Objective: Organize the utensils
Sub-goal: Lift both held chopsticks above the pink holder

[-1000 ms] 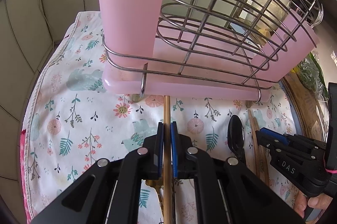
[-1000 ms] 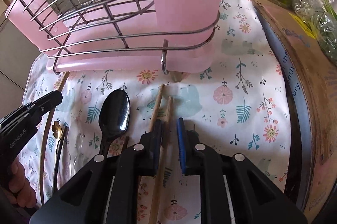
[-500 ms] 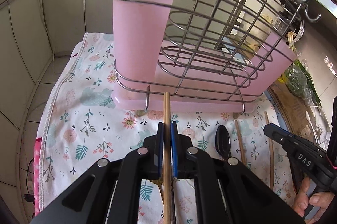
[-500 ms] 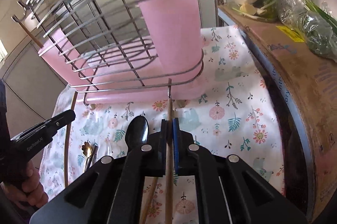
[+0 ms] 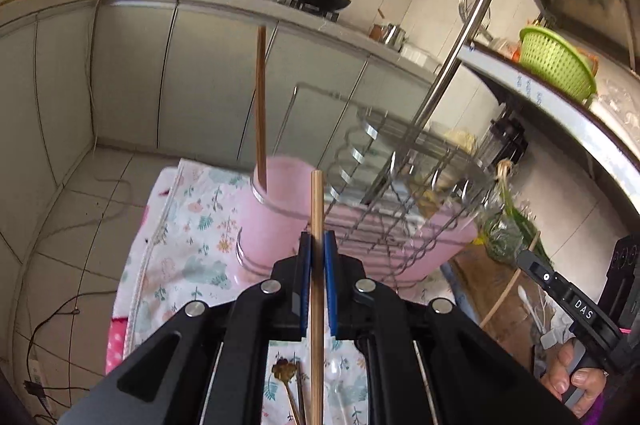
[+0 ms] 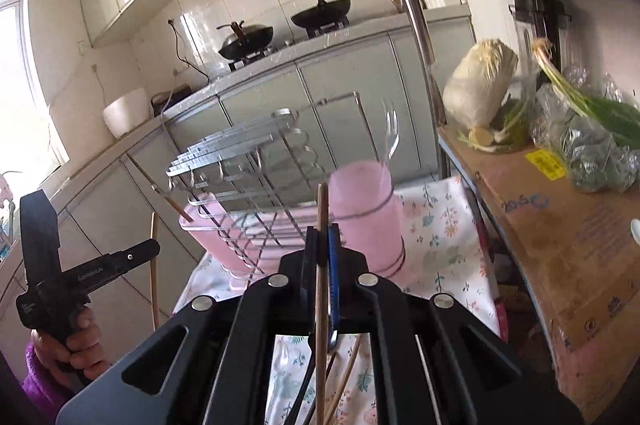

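Note:
My left gripper (image 5: 318, 245) is shut on a wooden chopstick (image 5: 317, 225) and holds it upright, raised above the floral cloth (image 5: 192, 225). Ahead stands the wire dish rack (image 5: 400, 201) with a pink utensil cup (image 5: 276, 209) that holds another chopstick (image 5: 261, 113). My right gripper (image 6: 322, 241) is shut on a second wooden chopstick (image 6: 322, 221), lifted in front of the rack's other pink cup (image 6: 366, 213), which holds a clear plastic fork (image 6: 390, 137). More utensils lie on the cloth below (image 5: 286, 377).
A cardboard box (image 6: 560, 233) with cabbage (image 6: 480, 89) and greens stands on the right. A metal shelf post (image 5: 456, 53) rises beside the rack, with a green basket (image 5: 554, 59) on the shelf. Kitchen counter with woks is far behind.
Both grippers have risen well above the cloth, each lifting its chopstick. The right gripper closed on its chopstick a second ago. The rack now appears lower and farther.

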### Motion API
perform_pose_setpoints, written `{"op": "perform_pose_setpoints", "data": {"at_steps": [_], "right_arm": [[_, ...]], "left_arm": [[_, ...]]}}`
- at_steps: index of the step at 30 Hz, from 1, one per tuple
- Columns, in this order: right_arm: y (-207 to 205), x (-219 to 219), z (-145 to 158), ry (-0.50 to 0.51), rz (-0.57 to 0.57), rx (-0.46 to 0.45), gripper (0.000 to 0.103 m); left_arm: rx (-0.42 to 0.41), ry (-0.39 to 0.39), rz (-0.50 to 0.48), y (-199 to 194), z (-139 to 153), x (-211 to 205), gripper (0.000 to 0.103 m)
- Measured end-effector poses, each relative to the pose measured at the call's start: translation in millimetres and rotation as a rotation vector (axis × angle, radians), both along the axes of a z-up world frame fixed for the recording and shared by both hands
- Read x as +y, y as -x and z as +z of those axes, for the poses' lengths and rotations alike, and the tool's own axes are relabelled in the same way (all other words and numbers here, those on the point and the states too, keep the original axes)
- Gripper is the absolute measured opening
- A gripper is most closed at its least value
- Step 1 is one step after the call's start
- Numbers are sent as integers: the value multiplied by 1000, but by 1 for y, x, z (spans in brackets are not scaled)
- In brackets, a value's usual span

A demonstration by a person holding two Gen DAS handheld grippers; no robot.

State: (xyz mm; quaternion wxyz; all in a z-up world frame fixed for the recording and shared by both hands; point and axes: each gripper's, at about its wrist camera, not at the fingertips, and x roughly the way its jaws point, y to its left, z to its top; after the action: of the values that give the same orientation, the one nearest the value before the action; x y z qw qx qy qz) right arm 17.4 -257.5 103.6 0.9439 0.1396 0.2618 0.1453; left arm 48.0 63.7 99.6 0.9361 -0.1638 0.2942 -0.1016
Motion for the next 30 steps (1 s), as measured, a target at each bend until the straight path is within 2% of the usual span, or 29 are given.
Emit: {"op": "perform_pose_setpoints", "data": {"at_steps": [7, 12, 17, 23, 27, 30], "right_arm": [[-6, -5, 80, 26, -3, -190, 5], [-20, -7, 118, 61, -47, -299, 5], [-43, -13, 136, 74, -84, -332, 5], [-70, -17, 144, 101, -114, -362, 5], [-83, -13, 127, 125, -120, -341, 5], [-91, -9, 105, 130, -102, -283, 5]], "left_arm": [[-274, 44, 71, -1, 95, 15, 6], [-458, 7, 187, -15, 128, 10, 6], [-555, -74, 311, -43, 128, 3, 6], [-591, -143, 354, -75, 109, -7, 6], [-602, -197, 354, -85, 81, -17, 6], [-566, -217, 327, -86, 60, -22, 6]]}}
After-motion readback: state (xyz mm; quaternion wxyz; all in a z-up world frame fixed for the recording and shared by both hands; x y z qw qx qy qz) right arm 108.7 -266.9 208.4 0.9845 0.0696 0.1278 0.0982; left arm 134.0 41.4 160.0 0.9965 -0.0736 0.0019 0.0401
